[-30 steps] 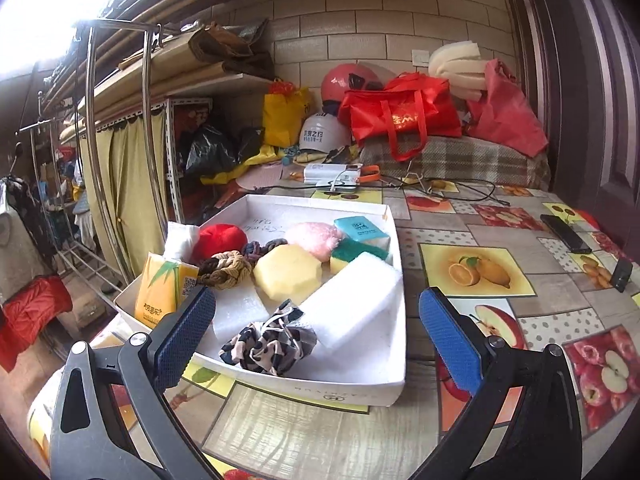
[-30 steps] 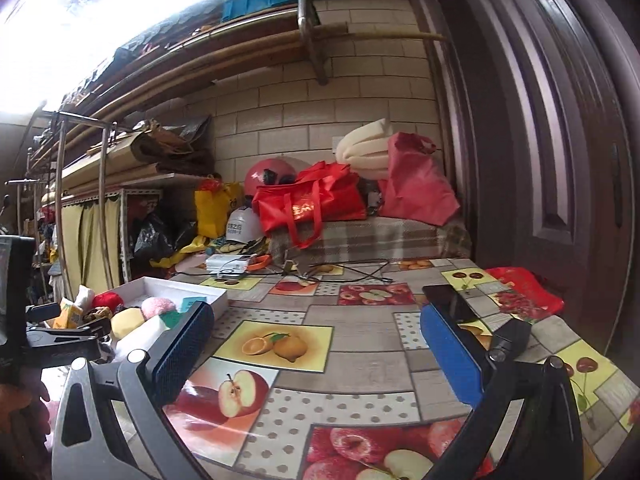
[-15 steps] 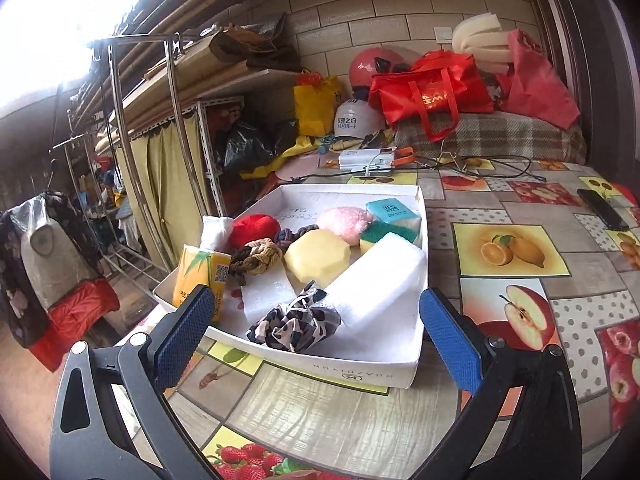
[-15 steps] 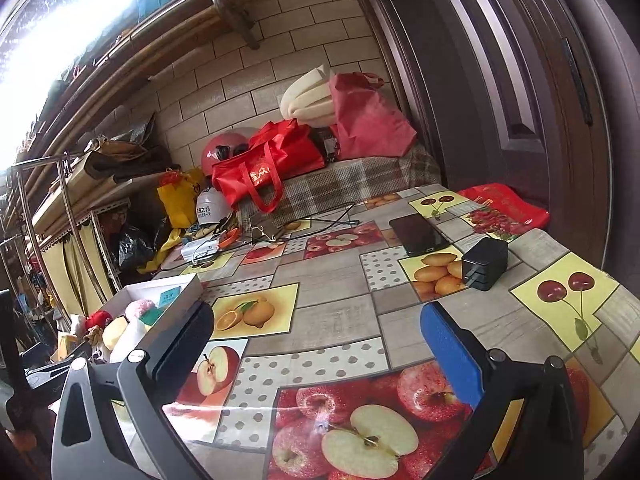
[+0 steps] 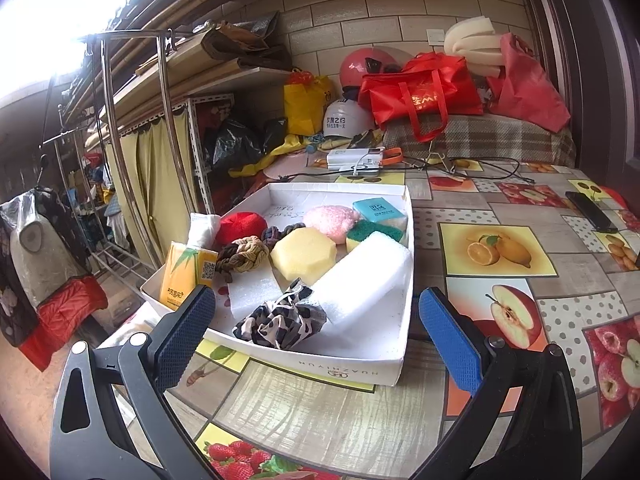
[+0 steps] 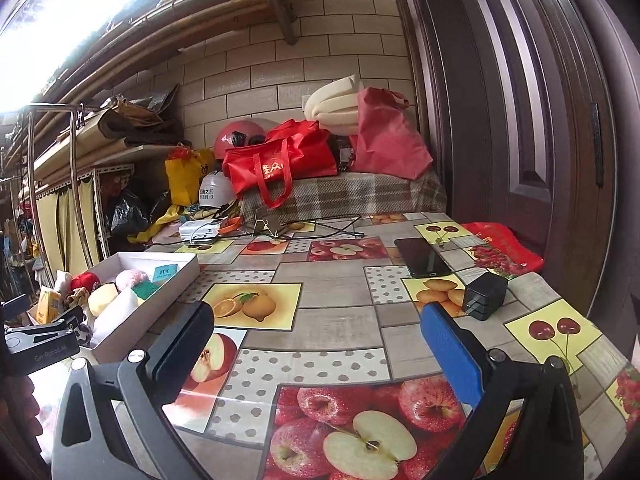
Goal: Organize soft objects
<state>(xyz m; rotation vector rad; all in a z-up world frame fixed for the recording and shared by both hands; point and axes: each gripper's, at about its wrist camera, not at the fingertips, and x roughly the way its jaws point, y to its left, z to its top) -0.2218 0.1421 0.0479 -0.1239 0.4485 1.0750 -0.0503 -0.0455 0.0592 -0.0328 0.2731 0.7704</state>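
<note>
Box [image 5: 352, 364] at bench [image 5: 332, 416] left edge, crammed with soft objects: foam block [image 5: 360, 280], yellow sponge [image 5: 302, 254], patterned scrunchie [image 5: 280, 320] nearest front wall; left tongs [image 5: 316, 336] released, empty, facing box, likely choosing pick; right tongs [image 6: 316, 344] released, empty, above bare fruit-print cloth, probably drop area.

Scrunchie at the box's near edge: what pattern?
The scrunchie is black-and-white blotched, clearest in the left wrist view.

Daylight blows out to white glare above the metal rack [image 5: 132, 128] at upper left. Both views stay sharp, with fisheye bending and dark corners.
</note>
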